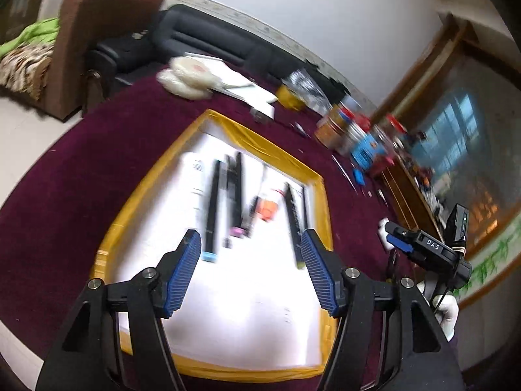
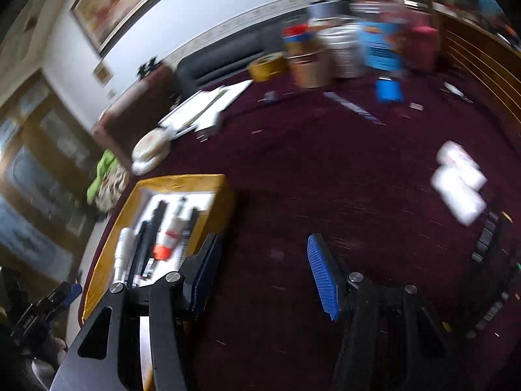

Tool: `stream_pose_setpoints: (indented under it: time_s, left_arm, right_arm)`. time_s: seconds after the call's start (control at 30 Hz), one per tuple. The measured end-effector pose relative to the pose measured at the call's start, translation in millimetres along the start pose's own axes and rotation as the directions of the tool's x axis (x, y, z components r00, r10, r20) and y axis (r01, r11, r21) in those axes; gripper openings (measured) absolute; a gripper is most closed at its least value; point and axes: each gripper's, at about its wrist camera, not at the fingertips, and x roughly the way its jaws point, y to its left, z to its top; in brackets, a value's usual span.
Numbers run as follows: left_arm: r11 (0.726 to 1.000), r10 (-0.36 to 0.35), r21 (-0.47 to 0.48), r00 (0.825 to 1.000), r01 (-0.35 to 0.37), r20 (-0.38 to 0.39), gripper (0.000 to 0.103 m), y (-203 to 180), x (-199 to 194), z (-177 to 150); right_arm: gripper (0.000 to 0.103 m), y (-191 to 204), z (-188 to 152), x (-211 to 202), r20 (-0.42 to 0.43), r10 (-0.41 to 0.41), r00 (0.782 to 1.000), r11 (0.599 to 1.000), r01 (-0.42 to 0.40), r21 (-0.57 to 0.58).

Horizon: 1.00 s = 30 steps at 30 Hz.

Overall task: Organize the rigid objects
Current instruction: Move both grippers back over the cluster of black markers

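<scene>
A yellow-rimmed tray (image 1: 260, 145) with a white floor lies on the dark red tablecloth. It holds several pens and markers (image 1: 213, 208) and a white tube with an orange cap (image 1: 267, 210). My left gripper (image 1: 249, 244) is open and empty, above the tray's near half. My right gripper (image 2: 260, 254) is open and empty over bare cloth, just right of the tray (image 2: 224, 195). The right gripper also shows in the left wrist view (image 1: 395, 239). White packets (image 2: 459, 179) lie on the cloth at the right. Both views are motion-blurred.
Jars, tins, a tape roll (image 2: 267, 65) and a blue box (image 2: 379, 49) crowd the table's far side. Papers (image 2: 202, 107) and a white round pack (image 2: 151, 151) lie at the far left. A dark remote-like object (image 2: 491, 247) lies at the right edge. Sofas stand beyond.
</scene>
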Motion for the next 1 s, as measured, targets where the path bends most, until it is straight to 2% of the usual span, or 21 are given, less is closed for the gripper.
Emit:
stream_pose_setpoints:
  time_s: [0.23,0.37,0.47,0.67,0.83,0.93,1.0]
  left_arm:
    - [0.987,-0.042,0.151,0.997,0.051,-0.060,0.063,-68,14,-18]
    - [0.962,-0.064,0.254,0.989,0.097,-0.135,0.063,-115,37,-33]
    - [0.937,-0.078,0.318,0.975,0.142,-0.207,0.063,-150,58,-46]
    - [0.896,-0.074,0.395,0.946,0.202,-0.315,0.063,-215,96,-71]
    - [0.868,-0.041,0.448,0.929,0.215,-0.367,0.063,-254,123,-91]
    - [0.847,-0.005,0.489,0.923,0.209,-0.385,0.063,-273,141,-102]
    - [0.827,0.018,0.521,0.917,0.211,-0.399,0.063,-286,155,-110]
  right_arm:
    - [0.051,-101,-16,-62,0.106,-0.086,0.991,0.983,0.066,0.173]
    - [0.052,-163,-26,-79,0.134,-0.117,0.984,0.945,0.068,0.320]
    - [0.052,-199,-28,-86,0.164,-0.126,0.978,0.917,0.052,0.396]
    - [0.052,-238,-11,-86,0.203,-0.138,0.969,0.893,0.033,0.449]
    - [0.052,-258,4,-80,0.259,-0.152,0.954,0.889,0.017,0.457]
    - [0.052,-268,-5,-81,0.321,-0.133,0.938,0.886,-0.033,0.463]
    - [0.052,-277,-10,-79,0.315,-0.108,0.943,0.870,-0.064,0.489]
